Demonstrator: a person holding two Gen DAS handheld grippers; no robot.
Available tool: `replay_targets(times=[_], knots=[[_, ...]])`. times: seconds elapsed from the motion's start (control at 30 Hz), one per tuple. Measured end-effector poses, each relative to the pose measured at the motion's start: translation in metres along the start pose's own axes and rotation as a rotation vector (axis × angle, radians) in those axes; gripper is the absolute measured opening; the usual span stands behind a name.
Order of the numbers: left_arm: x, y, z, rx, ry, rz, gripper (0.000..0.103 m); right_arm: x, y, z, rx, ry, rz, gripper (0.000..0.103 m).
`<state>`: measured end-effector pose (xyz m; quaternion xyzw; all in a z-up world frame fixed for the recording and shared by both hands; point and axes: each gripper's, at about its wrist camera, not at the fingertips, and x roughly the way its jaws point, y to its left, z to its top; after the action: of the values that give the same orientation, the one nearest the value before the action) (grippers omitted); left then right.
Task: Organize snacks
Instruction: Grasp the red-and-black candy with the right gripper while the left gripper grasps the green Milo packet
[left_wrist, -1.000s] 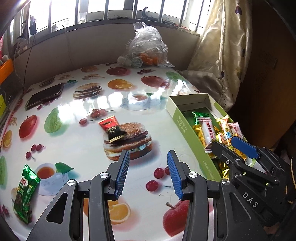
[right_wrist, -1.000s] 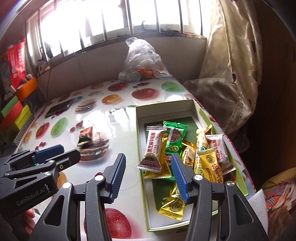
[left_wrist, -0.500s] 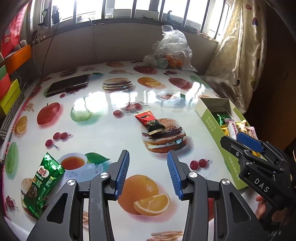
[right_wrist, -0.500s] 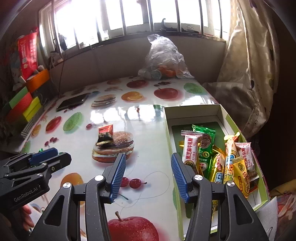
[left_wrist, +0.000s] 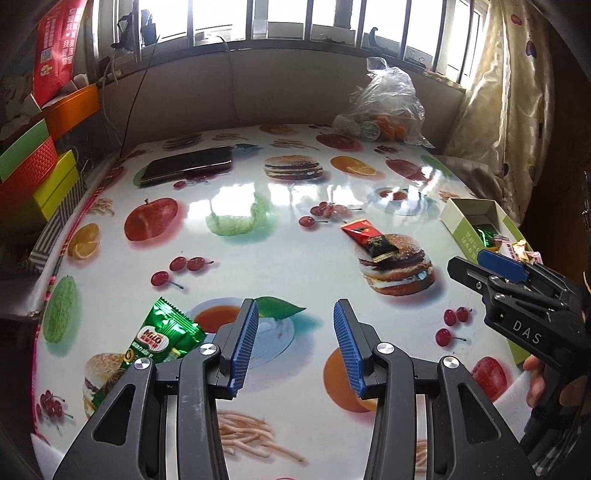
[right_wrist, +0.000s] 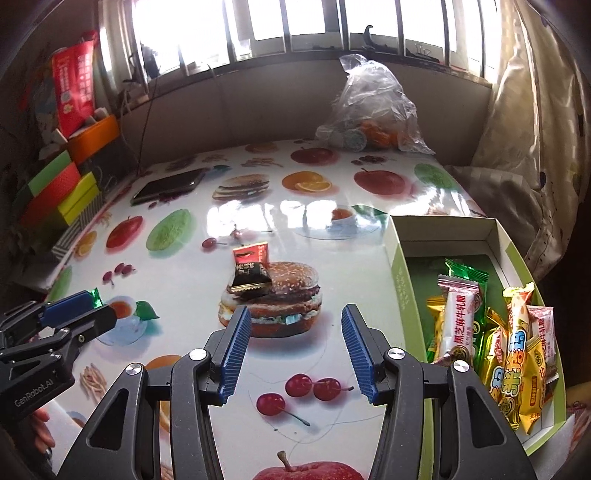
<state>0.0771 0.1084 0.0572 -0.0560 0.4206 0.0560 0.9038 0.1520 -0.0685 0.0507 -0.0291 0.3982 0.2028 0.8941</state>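
Both grippers (left_wrist: 293, 345) leftward, away from box (right_wrist: 402, 280)

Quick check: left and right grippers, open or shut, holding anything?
Left gripper: open, holding nothing.
Right gripper: open, holding nothing.

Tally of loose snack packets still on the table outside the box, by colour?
Green Milo packet: 1
Red packet: 1
Black packet: 1, overlapping the red one
Total: 3

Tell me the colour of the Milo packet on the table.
Green, with a red-brown logo; the Milo packet shows best in the left wrist view.
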Motion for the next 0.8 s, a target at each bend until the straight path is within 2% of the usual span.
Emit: replay_targets(times=[0.5,0.53,0.63,0.8], knots=[[0.006,0.085,-0.014,-0.046,0.042,0.083,0.044,0.050,0.028,0.018,-0.059,0.079,0.066,0.054],[0.006,0.090,-0.015,-0.052,0.045,0.081,0.045,0.054,0.028,0.020,-0.060,0.086,0.074,0.054],[0.004,0.105,-0.020,-0.075,0.050,0.057,0.059,0.065,0.028,0.024,-0.063,0.101,0.089,0.055],[0.002,0.117,-0.027,-0.063,0.057,0.062,0.060,0.082,0.029,0.030,-0.057,0.133,0.115,0.055]])
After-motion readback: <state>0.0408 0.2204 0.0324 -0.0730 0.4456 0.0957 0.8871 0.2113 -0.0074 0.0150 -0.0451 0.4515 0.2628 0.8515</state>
